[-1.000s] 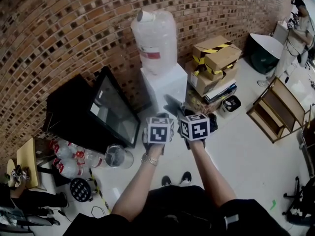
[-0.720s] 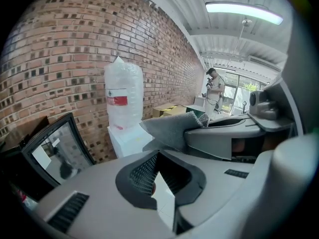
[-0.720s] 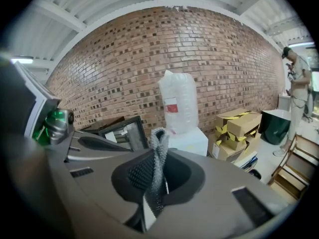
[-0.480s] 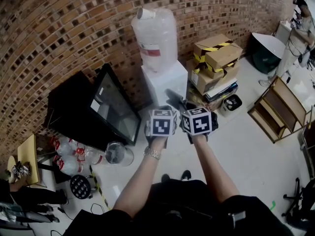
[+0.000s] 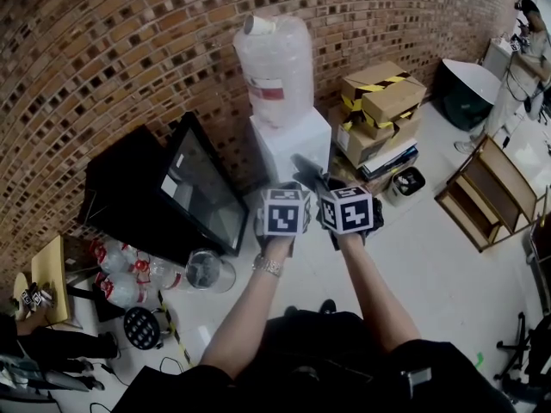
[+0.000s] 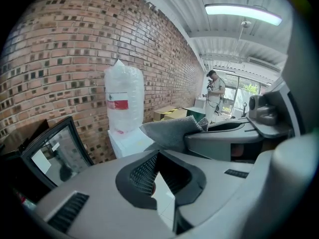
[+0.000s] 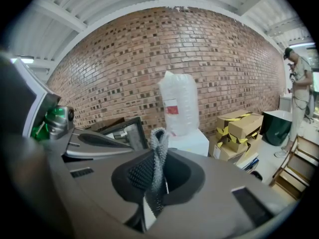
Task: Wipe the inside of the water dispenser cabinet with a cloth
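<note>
The white water dispenser (image 5: 293,140) stands against the brick wall with a big clear bottle (image 5: 274,58) on top. None of the views shows an open cabinet door. Both grippers are held side by side in the air in front of it. My right gripper (image 7: 158,156) is shut on a grey cloth (image 7: 159,148), whose fold sticks up past the jaws. In the left gripper view the cloth (image 6: 172,131) shows on the right, in front of the dispenser (image 6: 129,141). My left gripper (image 6: 158,156) is shut, its pads meeting at the tip with nothing between them.
A black cabinet with a glass door (image 5: 194,196) stands left of the dispenser. Taped cardboard boxes (image 5: 379,101) are stacked to its right. Plastic bottles (image 5: 129,274) lie on the floor at the left. A wooden shelf (image 5: 486,188) and a person (image 5: 525,50) are far right.
Both grippers have moved a little forward and up toward the dispenser. The cloth stays clamped in the right gripper.
</note>
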